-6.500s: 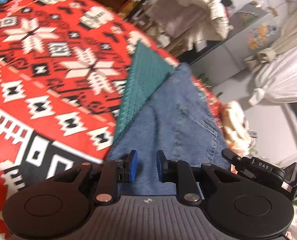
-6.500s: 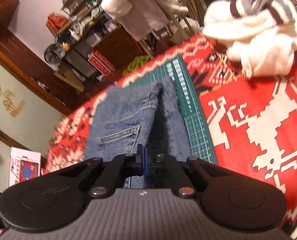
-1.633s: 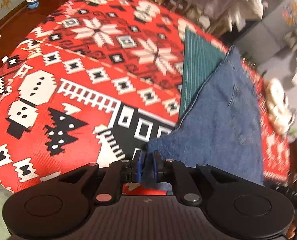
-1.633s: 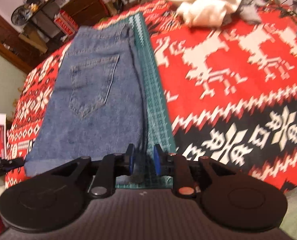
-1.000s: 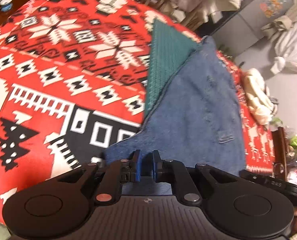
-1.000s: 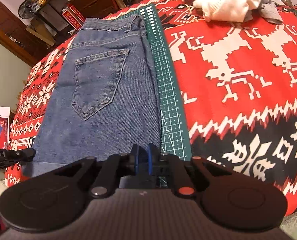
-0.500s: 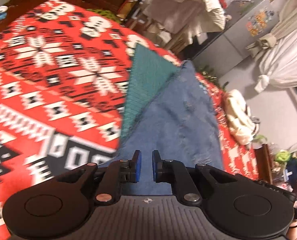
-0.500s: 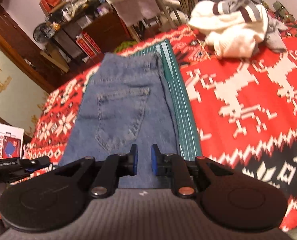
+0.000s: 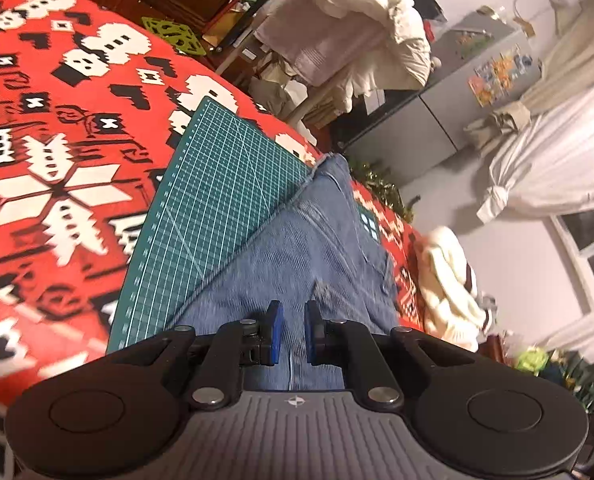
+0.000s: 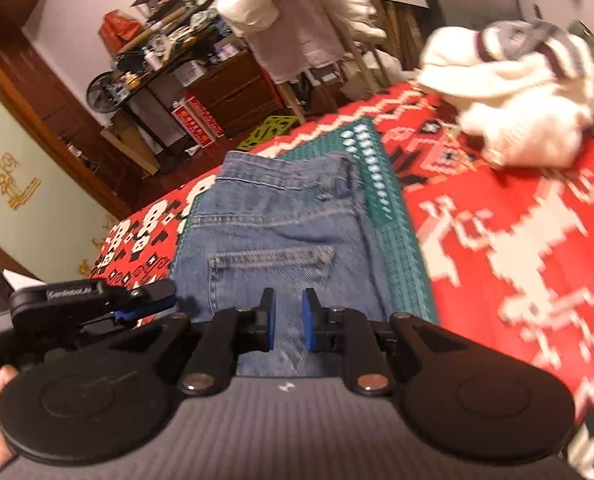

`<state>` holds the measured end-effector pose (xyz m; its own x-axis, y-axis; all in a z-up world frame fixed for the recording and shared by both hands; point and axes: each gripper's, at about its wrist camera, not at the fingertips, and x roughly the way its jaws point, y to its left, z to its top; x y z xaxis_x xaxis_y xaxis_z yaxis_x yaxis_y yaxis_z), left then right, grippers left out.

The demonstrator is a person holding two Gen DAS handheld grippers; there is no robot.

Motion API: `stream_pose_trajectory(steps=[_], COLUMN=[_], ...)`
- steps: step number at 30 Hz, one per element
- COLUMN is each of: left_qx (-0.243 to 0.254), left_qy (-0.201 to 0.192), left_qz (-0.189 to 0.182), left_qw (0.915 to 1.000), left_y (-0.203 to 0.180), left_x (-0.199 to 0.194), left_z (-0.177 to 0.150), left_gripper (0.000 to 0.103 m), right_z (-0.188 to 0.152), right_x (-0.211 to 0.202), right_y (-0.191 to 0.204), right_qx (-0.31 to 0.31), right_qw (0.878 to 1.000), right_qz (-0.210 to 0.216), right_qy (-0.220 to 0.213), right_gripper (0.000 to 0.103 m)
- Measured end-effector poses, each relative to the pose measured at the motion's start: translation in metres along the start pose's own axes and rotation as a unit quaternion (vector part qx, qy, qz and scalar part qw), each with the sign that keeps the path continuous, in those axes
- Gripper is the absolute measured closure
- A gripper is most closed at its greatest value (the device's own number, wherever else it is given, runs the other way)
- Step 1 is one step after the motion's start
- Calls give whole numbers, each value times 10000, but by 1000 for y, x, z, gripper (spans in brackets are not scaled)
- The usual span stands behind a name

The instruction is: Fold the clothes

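Blue jeans (image 9: 297,248) lie folded on a green cutting mat (image 9: 217,192), the back pocket facing up in the right wrist view (image 10: 273,224). My left gripper (image 9: 294,332) hovers low over the near part of the denim, open by a narrow gap with nothing pinched between its blue pads. Over the near edge of the jeans, my right gripper (image 10: 288,320) is likewise open and holds nothing. The left gripper (image 10: 153,300) also shows at the left of the right wrist view, held by a hand, beside the jeans' left edge.
A red patterned blanket (image 9: 57,152) covers the surface under the mat (image 10: 381,184). A heap of white knitwear (image 10: 513,92) lies at the far right. Shelves, a wooden cabinet and draped clothes stand beyond the far edge.
A second ago both grippers were shut on the jeans' near edge. They carried it forward toward the waistband, and their jaws now stand apart over the denim.
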<state>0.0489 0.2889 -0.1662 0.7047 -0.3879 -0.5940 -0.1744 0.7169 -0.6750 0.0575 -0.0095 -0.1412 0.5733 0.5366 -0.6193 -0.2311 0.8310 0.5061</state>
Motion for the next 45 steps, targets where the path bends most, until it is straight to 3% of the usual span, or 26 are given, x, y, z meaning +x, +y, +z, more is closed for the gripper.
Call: stream_pose_trajectory(steps=[8, 12, 15, 19, 21, 34, 37, 44, 45], left_qx=[-348, -286, -482, -550, -513, -432, -452, -498, -515], left_qy=[118, 177, 216, 237, 244, 276, 289, 336, 337], left_qz=[-210, -106, -231, -294, -272, -268, -284, -283, -284], left_qw=[9991, 9994, 9983, 9978, 9980, 9983, 9982, 9978, 9977], left_y=[14, 14, 21, 24, 24, 23, 24, 25, 25], left_x=[32, 41, 44, 45, 45, 46, 47, 47, 47], left_z=[14, 14, 15, 15, 14, 16, 16, 18, 18], left_gripper=[94, 97, 97, 98, 98, 99, 99, 99, 99], right_z=[21, 25, 25, 22, 20, 23, 23, 29, 32], right_x=[57, 83, 101, 124, 128, 103, 98, 92, 89], right_y=[19, 34, 44, 42, 28, -40, -51, -51, -47], right_qx=[66, 45, -28, 60, 330, 1210, 1341, 1353, 1347], right_qw=[9977, 9959, 9952, 9973, 9968, 9924, 9906, 9903, 9903], right_qz=[657, 906, 978, 709, 700, 75, 126, -6, -20], right_qy=[-164, -8, 84, 198, 186, -193, -230, -304, -324], right_gripper=[86, 86, 86, 89, 103, 103, 103, 103, 99])
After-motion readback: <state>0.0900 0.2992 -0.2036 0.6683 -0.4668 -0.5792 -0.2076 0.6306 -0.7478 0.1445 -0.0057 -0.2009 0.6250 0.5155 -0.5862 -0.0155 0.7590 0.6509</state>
